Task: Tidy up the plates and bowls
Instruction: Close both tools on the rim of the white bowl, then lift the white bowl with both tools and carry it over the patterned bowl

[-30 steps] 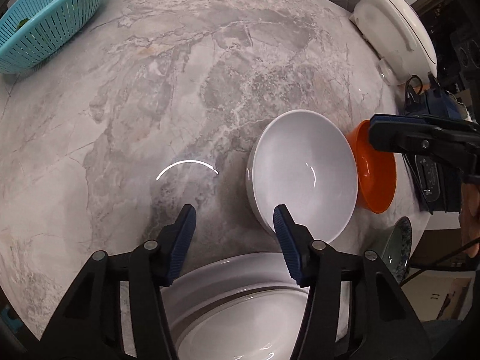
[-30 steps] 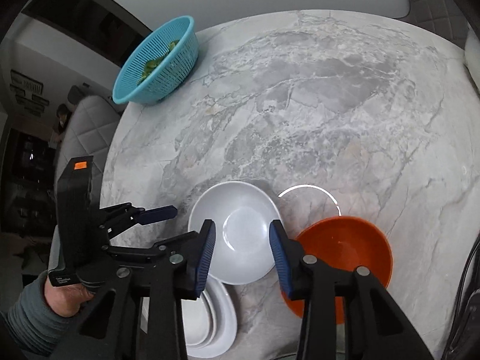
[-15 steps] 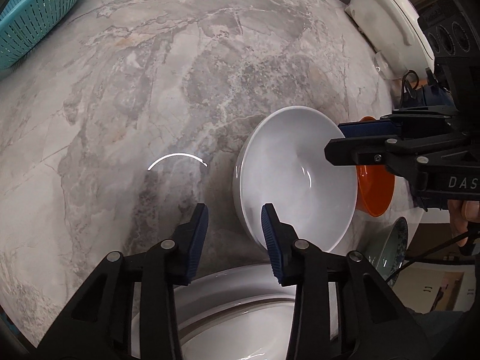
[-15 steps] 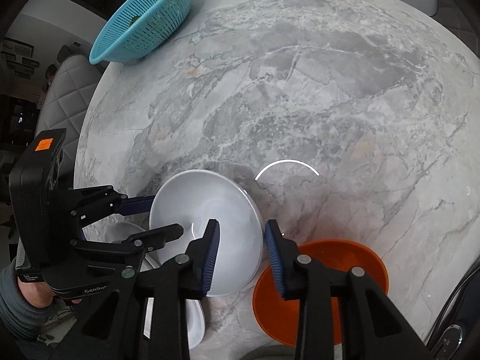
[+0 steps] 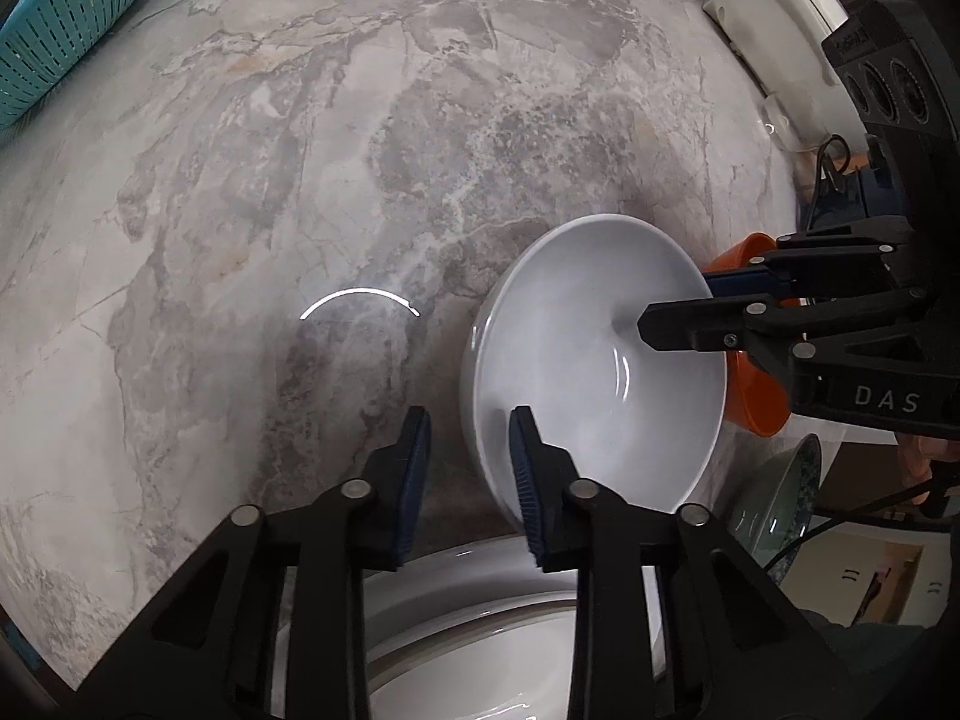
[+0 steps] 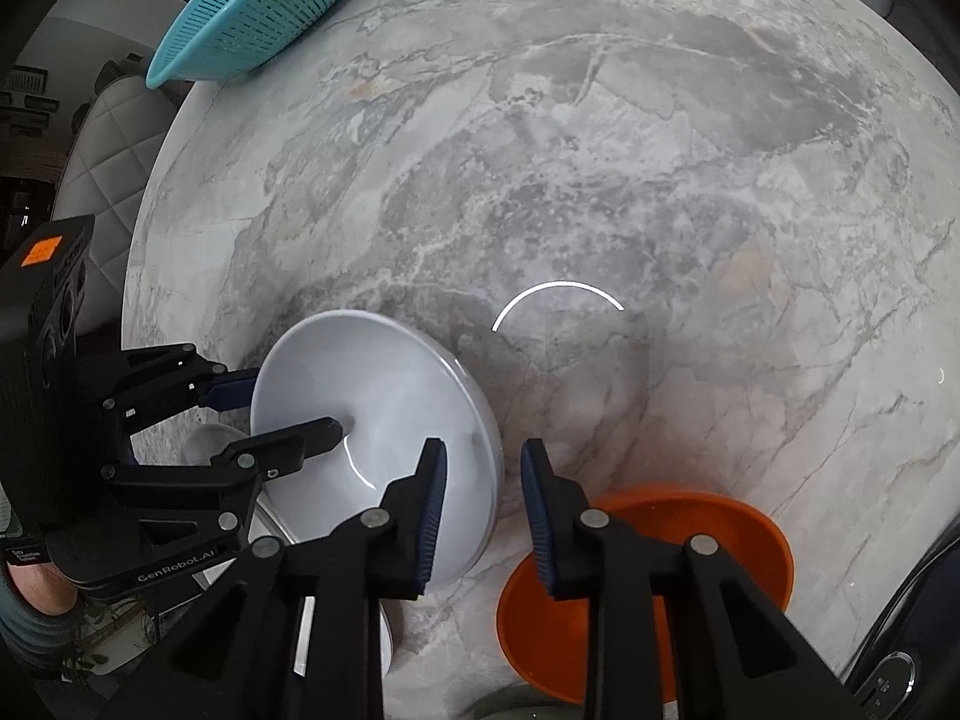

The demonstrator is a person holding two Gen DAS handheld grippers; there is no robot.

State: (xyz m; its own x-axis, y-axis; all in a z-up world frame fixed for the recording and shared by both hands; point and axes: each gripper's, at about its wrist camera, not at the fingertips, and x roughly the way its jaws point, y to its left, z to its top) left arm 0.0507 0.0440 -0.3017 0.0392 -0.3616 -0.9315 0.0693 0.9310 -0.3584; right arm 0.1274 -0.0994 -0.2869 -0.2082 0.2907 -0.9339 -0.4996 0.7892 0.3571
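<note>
both grippers straddle the rim of the round white ceramic bowl on the grey marble tabletop, btwn the orange bowl & white oval plates: left gripper w/ jaws just closing on the near-left rim, right gripper likewise, pad contact unclear.

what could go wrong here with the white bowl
The left tool and right tool have just been closing astride opposite rims of the white bowl; a gap shows beside each outer pad, so a lift now might slip or tip it. The orange bowl sits right beside the right tool and could get bumped.
</note>
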